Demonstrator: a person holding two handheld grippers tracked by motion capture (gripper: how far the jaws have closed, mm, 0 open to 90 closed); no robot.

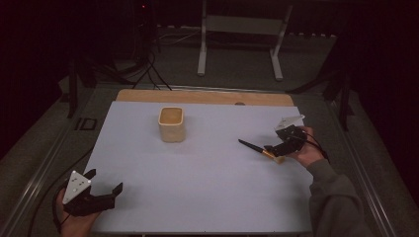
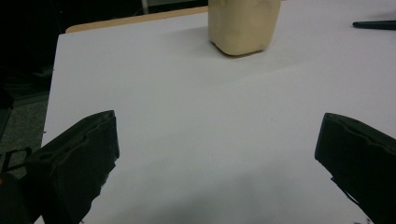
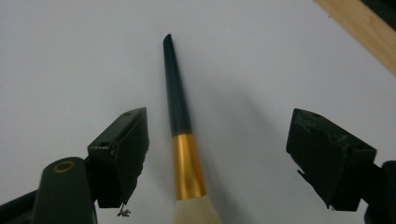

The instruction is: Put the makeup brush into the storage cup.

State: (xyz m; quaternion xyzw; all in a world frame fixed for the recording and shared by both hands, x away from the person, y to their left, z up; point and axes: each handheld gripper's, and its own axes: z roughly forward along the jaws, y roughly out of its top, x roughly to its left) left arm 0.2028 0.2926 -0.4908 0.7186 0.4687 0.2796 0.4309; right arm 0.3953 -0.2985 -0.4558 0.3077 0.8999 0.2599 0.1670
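Right gripper view: makeup brush (image 3: 181, 135) was recorded lying flat on the white surface (image 3: 70, 60), between the parted right tongs (image 3: 217, 158), not yet gripped. Left tongs (image 1: 101, 185) were held open and empty, well apart from the beige cup (image 1: 171, 124). Pickup was judged outstanding.
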